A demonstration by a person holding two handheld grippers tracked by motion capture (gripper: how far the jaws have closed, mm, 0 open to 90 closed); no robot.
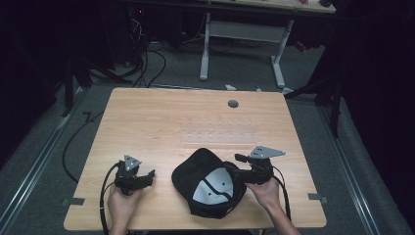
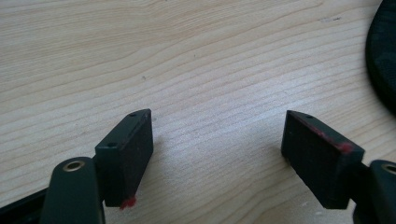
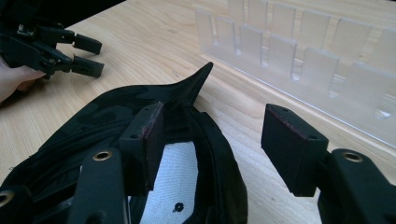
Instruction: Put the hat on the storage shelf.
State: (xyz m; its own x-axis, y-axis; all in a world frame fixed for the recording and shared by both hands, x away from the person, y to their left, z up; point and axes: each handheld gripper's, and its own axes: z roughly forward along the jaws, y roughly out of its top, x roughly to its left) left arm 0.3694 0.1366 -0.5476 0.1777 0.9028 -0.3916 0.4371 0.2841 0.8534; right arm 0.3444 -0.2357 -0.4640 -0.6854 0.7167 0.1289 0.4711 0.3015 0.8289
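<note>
Right gripper view: right hand-held gripper (image 3: 212, 149) open astride cap (image 3: 107, 121) rim, apparently unclamped.
Risk: rim slips out.
Left hand-held gripper (image 2: 217, 154): open, empty, left of cap.

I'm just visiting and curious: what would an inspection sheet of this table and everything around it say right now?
Surface: wooden table, with a round grey grommet near the far edge.
Job's things: black cap lying upside down, pale lining showing, at the near edge.
Clutter: clear plastic rack with upright dividers, beyond the cap.
Grippers: left gripper open over bare wood, apart from the cap; right gripper open, the cap's rim between its jaws, pads not pressing.
Cables: a black cable trails from the left gripper; more lie on the floor.
Surroundings: dark room, grey floor, a white-legged desk behind.
</note>
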